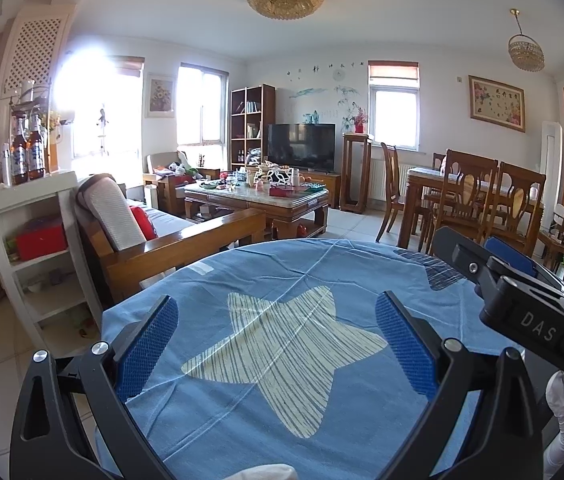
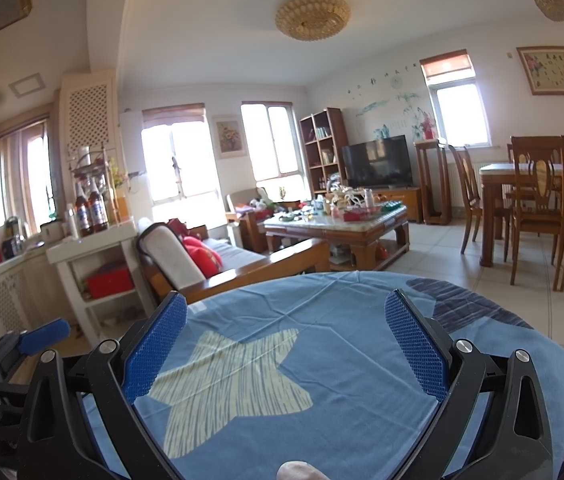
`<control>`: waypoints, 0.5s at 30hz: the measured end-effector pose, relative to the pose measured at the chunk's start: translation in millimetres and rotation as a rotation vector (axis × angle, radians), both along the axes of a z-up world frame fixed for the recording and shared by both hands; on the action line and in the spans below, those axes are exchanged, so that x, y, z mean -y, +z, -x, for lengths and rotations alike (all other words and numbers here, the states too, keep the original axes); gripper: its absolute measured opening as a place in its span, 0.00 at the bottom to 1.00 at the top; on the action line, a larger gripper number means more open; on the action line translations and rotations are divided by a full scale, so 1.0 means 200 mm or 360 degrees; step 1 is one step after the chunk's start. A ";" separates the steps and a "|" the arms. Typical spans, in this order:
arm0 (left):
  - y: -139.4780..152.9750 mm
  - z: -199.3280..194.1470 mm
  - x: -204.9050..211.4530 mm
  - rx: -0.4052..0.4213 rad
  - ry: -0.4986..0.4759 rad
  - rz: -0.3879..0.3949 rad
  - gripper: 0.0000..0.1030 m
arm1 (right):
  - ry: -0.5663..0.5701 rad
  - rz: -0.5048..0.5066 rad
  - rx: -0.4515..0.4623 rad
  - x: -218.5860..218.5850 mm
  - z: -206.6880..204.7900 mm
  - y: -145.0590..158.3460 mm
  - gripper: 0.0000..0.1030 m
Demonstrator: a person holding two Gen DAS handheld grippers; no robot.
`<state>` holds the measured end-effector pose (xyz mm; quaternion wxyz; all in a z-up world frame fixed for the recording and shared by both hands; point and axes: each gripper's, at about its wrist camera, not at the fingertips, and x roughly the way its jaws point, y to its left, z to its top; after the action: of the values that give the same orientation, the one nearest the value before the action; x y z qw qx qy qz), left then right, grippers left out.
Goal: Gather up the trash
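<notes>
Holding both tools over a round table draped in a blue cloth (image 1: 322,272), we find the left gripper (image 1: 278,344) with its jaws spread wide, its blue mesh pads (image 1: 148,346) at about 8 and 4 o'clock in its own view, with nothing between them but cloth. The right gripper (image 2: 286,344) is likewise spread and holds nothing; from the left wrist we see its black body with one blue pad at about 3 o'clock, just beside our left tool, and from the right wrist the left tool's pad shows near 8 o'clock. A pale striped star (image 1: 282,356) printed on the cloth lies between the left jaws, one arm pointing toward 1 o'clock; a dark striped star (image 2: 470,304) sits near the far edge at 2 o'clock. We cannot make out any trash on the cloth, so we can give no direction or long axis for it. Beyond the table, at 12 o'clock, stands a cluttered coffee table (image 1: 258,196), too small to sort out; a sofa (image 1: 154,236) is at 10 o'clock and a dining table with chairs (image 2: 538,196) at 2 o'clock.
</notes>
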<state>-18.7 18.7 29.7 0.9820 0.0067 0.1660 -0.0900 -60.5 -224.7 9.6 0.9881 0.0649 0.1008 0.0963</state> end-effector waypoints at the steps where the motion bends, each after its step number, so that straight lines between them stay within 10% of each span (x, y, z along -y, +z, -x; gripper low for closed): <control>1: 0.00 0.00 0.00 -0.0001 -0.0001 -0.0001 0.95 | 0.0000 0.0000 0.0000 0.00 0.00 0.00 0.95; 15: -0.02 -0.01 0.00 -0.0007 -0.0002 -0.0010 0.95 | -0.0001 -0.0002 -0.0001 0.00 0.00 0.01 0.95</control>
<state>-17.6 18.2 26.5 0.9815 0.0099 0.1684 -0.0903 -60.1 -224.9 10.9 0.9881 0.0656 0.1010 0.0959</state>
